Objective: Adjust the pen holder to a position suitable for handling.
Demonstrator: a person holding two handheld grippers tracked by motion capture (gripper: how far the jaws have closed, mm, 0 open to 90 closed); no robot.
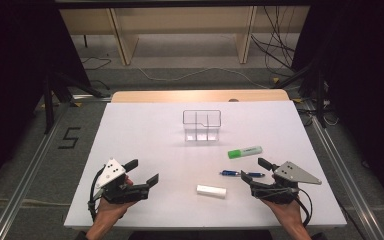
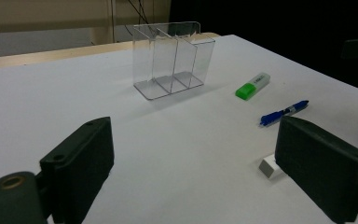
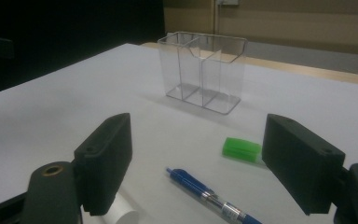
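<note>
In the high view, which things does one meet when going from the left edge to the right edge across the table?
Left gripper → clear organizer → white eraser → blue pen → right gripper. The green highlighter lies above the pen and overlaps it sideways, so I leave it out of the order.

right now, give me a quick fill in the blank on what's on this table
1. The clear organizer holds ___ items.
2. The highlighter has a ___ cap.
3. The blue pen lies nearest the ___ gripper.
4. Both grippers' jaws stand ___, including the left gripper.

Missing words: no; green; right; open
</note>
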